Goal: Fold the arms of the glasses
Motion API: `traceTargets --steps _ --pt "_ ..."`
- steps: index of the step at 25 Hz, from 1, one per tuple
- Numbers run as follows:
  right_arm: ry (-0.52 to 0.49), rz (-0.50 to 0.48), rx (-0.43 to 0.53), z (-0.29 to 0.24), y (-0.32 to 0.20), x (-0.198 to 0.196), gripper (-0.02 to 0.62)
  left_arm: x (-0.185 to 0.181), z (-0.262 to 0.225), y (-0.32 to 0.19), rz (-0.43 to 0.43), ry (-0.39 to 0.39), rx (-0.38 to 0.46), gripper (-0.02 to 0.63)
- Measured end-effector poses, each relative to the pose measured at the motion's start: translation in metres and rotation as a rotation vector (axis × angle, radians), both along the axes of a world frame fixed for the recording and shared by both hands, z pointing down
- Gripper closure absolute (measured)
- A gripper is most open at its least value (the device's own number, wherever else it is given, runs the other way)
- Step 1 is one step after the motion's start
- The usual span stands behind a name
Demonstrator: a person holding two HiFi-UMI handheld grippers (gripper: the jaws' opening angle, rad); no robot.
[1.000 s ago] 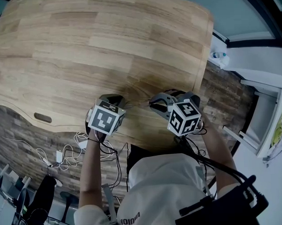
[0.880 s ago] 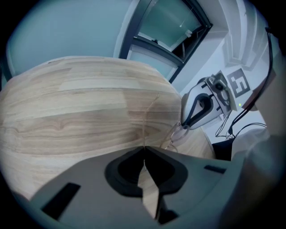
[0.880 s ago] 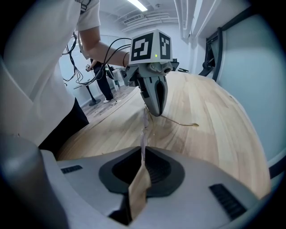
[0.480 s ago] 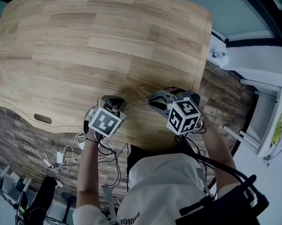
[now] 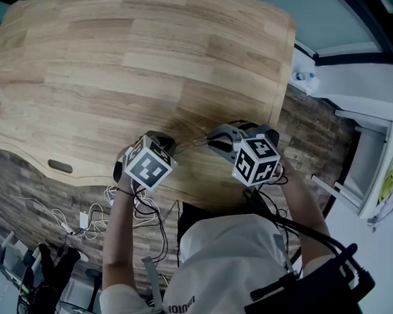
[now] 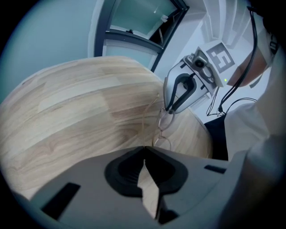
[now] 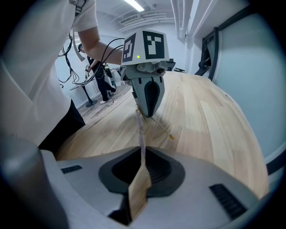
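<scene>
Holding the glasses (image 5: 194, 144) just off the surface (image 5: 115, 72), low and centre in the head view, strung between the two grippers. Pinching one thin wire arm (image 6: 143, 123) with the left gripper (image 6: 144, 150), jaws closed almost to nothing on it. Clamping the front of the frame, beside the lenses (image 6: 163, 120), with the right gripper (image 7: 142, 154), jaws likewise pressed together on the edge-on rim. From the right gripper view, facing the left gripper dead ahead in mid frame, with the other arm (image 7: 163, 130) slanting free toward lower right, amber tip near the wood. Running left to right across the head view by long axis, so straight ahead of each pair of jaws. Judged from this: hinging the pinched arm in toward the lenses from the left side, steadying the frame from the right. Probably calling for a light sweep, given so slender a wire.
</scene>
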State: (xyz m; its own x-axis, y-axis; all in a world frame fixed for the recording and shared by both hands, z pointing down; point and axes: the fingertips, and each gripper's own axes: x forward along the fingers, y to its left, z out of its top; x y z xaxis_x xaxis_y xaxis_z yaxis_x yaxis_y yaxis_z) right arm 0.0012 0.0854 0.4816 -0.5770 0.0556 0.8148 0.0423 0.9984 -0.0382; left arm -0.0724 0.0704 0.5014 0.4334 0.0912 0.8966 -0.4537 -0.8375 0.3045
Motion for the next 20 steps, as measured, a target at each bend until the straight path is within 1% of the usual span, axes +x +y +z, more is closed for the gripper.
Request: traceTargets --steps 5,8,13,17,20 --pt "0.000 -0.003 -0.014 0.000 0.002 -0.001 0.552 0.001 -0.002 0.002 0.090 -0.005 -0.019 0.581" --pt "-0.005 -0.004 -0.025 -0.001 0.003 -0.002 0.552 0.000 -0.002 0.003 0.118 0.008 -0.040 0.581" --pt "-0.010 -0.011 -0.030 -0.001 0.005 -0.003 0.554 -0.002 0.001 0.003 0.098 0.038 -0.090 0.581" --pt "-0.009 -0.019 -0.033 -0.001 0.007 -0.003 0.555 0.001 0.001 0.009 0.075 0.072 -0.156 0.581" --pt "-0.010 -0.021 -0.032 -0.001 0.008 -0.003 0.557 -0.001 0.003 0.012 0.072 0.078 -0.177 0.580"
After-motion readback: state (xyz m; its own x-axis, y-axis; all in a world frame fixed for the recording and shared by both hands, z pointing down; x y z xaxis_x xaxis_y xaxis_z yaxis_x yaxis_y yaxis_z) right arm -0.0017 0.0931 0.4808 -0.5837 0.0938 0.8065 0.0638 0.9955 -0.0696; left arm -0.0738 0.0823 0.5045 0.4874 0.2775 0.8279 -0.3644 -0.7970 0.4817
